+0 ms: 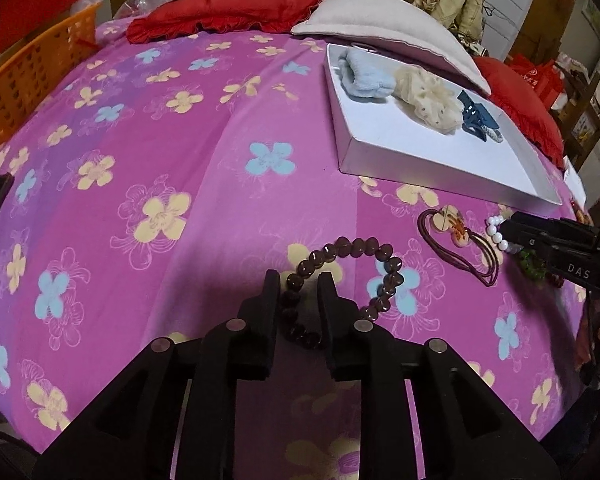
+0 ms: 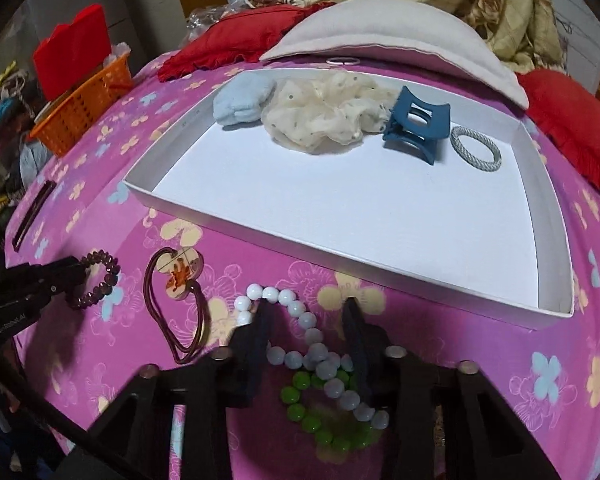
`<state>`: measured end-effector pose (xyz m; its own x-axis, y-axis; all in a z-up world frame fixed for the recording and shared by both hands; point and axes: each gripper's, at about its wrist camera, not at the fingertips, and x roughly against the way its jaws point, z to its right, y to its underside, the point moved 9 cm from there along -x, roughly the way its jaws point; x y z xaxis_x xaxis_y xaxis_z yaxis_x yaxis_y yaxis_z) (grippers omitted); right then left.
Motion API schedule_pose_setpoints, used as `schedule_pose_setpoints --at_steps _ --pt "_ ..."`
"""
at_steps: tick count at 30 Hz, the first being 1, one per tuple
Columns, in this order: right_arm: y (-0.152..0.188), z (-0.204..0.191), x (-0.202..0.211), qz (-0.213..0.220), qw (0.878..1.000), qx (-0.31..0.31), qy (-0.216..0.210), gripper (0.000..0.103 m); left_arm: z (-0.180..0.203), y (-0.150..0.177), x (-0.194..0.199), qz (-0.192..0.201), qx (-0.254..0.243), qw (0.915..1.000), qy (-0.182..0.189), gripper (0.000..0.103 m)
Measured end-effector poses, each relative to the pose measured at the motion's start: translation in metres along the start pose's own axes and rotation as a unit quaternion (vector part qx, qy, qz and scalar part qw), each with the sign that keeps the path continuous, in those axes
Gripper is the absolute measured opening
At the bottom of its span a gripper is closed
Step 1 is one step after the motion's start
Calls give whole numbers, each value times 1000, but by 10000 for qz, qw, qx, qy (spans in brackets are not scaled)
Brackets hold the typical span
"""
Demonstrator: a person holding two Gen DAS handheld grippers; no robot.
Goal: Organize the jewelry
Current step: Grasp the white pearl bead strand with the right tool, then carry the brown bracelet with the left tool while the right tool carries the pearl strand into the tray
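A dark purple bead bracelet [image 1: 352, 272] lies on the pink flowered bedspread; its left side runs between the open fingers of my left gripper [image 1: 299, 282], which is low over it. It also shows in the right wrist view [image 2: 100, 280]. A white bead bracelet [image 2: 316, 344] lies across a green bead bracelet [image 2: 316, 412]; my right gripper [image 2: 307, 308] is open around the white beads. A brown cord hair tie with a flower charm [image 2: 178, 272] lies between the two bracelets. A shallow white box [image 2: 380, 264] holds a blue fuzzy band [image 2: 240, 100], a cream scrunchie [image 2: 324, 116], a blue claw clip [image 2: 414, 124] and a grey hair ring [image 2: 476, 148].
An orange basket [image 1: 32, 84] stands at the bed's far left edge. Red cushions [image 1: 224, 8] and a pale pillow [image 1: 384, 24] lie behind the box. A dark slim object [image 2: 32, 216] lies at the left edge of the bedspread.
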<state>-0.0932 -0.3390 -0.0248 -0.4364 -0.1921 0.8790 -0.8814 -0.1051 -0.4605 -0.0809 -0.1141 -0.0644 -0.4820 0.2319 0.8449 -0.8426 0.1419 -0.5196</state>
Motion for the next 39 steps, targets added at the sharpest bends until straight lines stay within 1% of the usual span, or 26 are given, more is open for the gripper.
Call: schedule_pose_setpoints --at_steps 1,2,3,6,11,17,19,26,29,32,35,39 --pt "1 -2 0 -15 10000 -22 -75 12 0 0 0 -8 -8 10000 -61 16" --pt "0 -3 1 -17 9999 -57 -124 12 1 0 0 -26 -29 9998 -179 7" --pt "1 -5 1 -22 9998 -92 -172 8 2 1 0 -61 -66 9997 -226 7" --pt "2 -11 11 123 9993 -217 -289 9 7 4 4 -92 -11 10000 -12 7" --pt "5 -22 43 526 9956 -545 -545 9 12 -1 38 260 45 9996 136 7" --pt "8 -36 93 1027 9890 -709 -795 9 27 -9 88 691 -16 9971 308 7" --pt "10 -39 108 1167 9860 -797 -883 9 32 -10 99 761 -48 9964 359 7" --pt "17 -41 141 1439 9794 -936 -1063 9 52 -9 134 966 -230 9940 467 7" --pt "19 -39 154 1574 9772 -974 -1041 9 59 -7 141 1009 -278 9934 464 7" --pt "23 -31 163 1644 9765 -1040 -933 9 65 -6 144 1009 -356 9933 449 7" --pt "30 -19 171 1677 9763 -1136 -763 9 73 -5 145 1026 -461 9924 500 7" --pt "38 2 181 1803 9717 -1379 -659 9 85 -7 141 984 -574 9919 568 7"
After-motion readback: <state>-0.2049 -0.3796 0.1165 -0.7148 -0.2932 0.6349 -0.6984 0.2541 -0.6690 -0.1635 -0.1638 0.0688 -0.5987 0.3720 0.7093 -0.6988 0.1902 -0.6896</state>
